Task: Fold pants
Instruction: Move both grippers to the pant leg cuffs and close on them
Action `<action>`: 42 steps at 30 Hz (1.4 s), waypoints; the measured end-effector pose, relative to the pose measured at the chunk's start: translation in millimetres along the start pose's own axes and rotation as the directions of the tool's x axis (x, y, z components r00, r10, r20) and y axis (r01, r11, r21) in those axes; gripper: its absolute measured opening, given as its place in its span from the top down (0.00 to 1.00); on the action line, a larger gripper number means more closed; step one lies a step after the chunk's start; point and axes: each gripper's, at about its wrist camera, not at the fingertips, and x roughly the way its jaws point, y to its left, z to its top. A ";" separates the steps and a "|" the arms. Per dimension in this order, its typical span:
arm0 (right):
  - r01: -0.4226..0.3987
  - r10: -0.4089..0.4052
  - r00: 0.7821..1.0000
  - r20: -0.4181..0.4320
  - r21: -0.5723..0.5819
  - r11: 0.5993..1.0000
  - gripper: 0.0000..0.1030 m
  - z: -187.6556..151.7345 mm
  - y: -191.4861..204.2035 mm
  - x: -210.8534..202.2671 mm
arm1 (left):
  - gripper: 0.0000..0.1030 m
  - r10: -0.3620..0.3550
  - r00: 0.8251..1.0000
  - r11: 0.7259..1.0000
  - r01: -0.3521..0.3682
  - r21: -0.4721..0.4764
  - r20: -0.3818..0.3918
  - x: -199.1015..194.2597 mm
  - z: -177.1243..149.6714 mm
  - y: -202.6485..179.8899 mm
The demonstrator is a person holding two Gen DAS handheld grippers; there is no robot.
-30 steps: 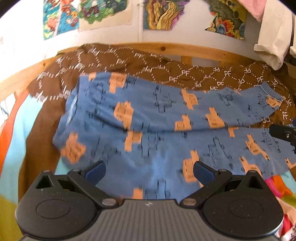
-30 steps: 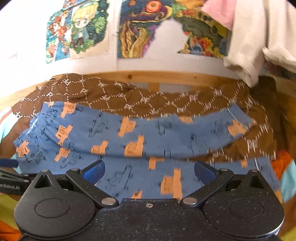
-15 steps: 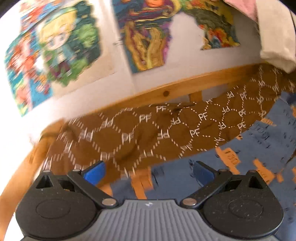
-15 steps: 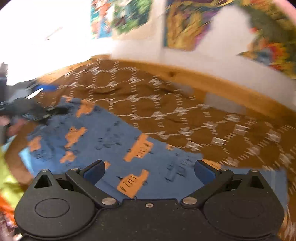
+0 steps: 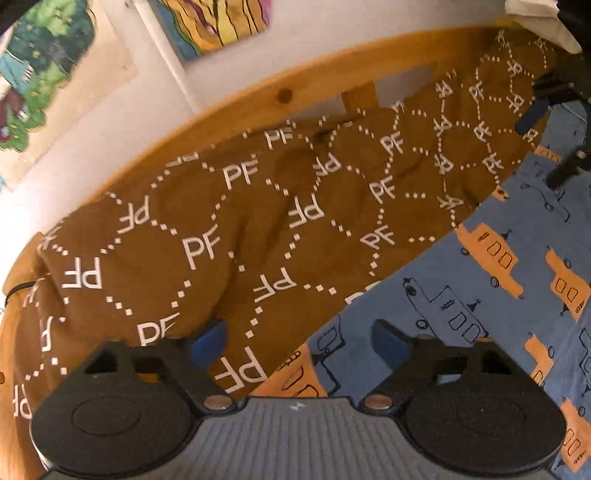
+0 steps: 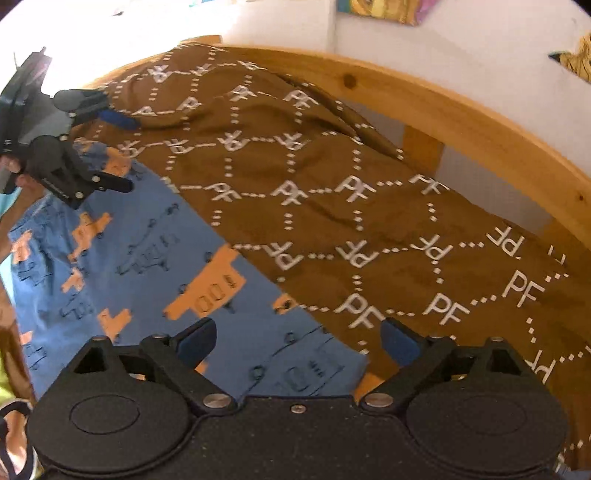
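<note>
Pants (image 5: 480, 288) lie spread unfolded on the brown blanket (image 5: 221, 229), both grippers gaping empty at their far edge, folding unstarted.

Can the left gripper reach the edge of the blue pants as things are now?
Probably yes. The left gripper is open, and the far edge of the blue pants lies between its fingers on the brown blanket, with nothing over it.

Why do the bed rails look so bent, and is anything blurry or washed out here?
Left wrist view: the fisheye lens bows the wooden rail; the posters at the edge are smeared. Right wrist view: the rail bows too, the wall top left is washed out white, and the pants print looks soft.
</note>
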 end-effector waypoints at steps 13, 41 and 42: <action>0.021 -0.014 0.989 -0.145 0.047 0.999 0.65 -6.4 -20.7 32.6 | 0.89 -0.019 0.994 0.992 0.031 0.122 -0.103 6.7 -0.3 -2.0; 0.389 -0.385 0.919 0.082 -0.044 0.920 0.99 64.0 1.3 49.1 | 0.99 0.185 0.982 0.970 -0.187 -0.154 -0.028 -0.4 24.2 50.1; 0.387 -0.383 0.921 0.072 -0.041 0.921 0.99 63.8 1.2 53.8 | 0.94 0.171 0.985 0.971 -0.174 -0.166 -0.034 1.3 23.3 52.4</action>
